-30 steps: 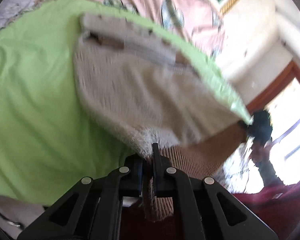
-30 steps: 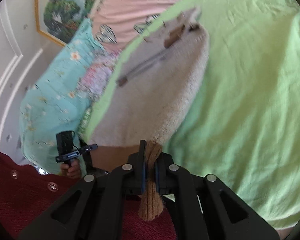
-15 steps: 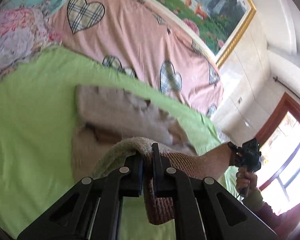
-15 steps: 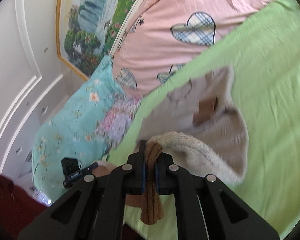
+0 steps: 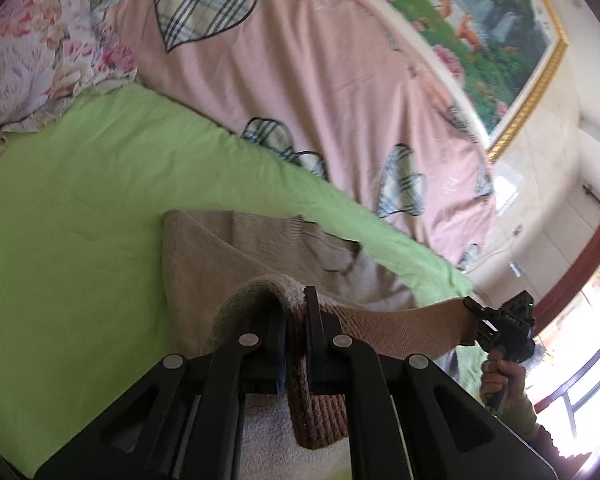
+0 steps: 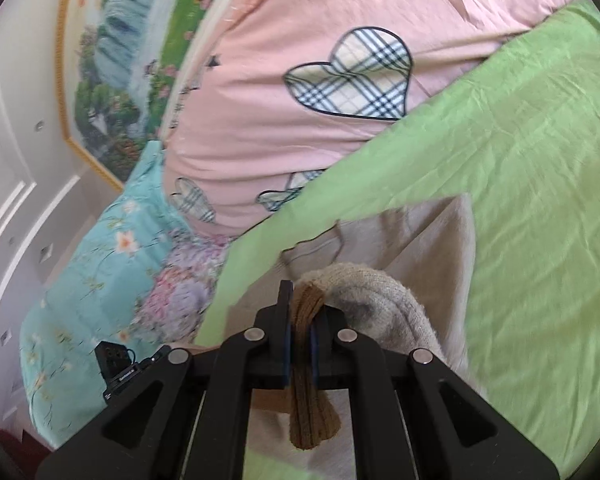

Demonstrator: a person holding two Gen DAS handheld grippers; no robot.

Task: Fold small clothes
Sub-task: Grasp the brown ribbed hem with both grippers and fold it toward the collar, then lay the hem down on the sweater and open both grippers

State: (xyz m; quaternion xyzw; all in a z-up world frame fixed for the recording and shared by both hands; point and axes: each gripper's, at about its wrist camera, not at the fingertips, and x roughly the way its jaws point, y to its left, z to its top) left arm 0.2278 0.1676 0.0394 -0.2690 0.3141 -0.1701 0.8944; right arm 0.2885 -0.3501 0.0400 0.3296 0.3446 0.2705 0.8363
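The left gripper (image 5: 296, 320) clamps the brown ribbed hem of a beige sweater (image 5: 236, 248); the right gripper (image 6: 300, 316) pinches the same hem. The sweater spreads just beyond both, mid-frame, on the green sheet (image 5: 80, 208), its lifted edge curling over.

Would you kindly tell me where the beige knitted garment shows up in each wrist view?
Left wrist: beige knitted garment lies lower centre on the green sheet, its brown ribbed hem pinched in the left tongs.
Right wrist: lower centre-right, hem in the right tongs.
Shared landmark: pink heart-patterned quilt.
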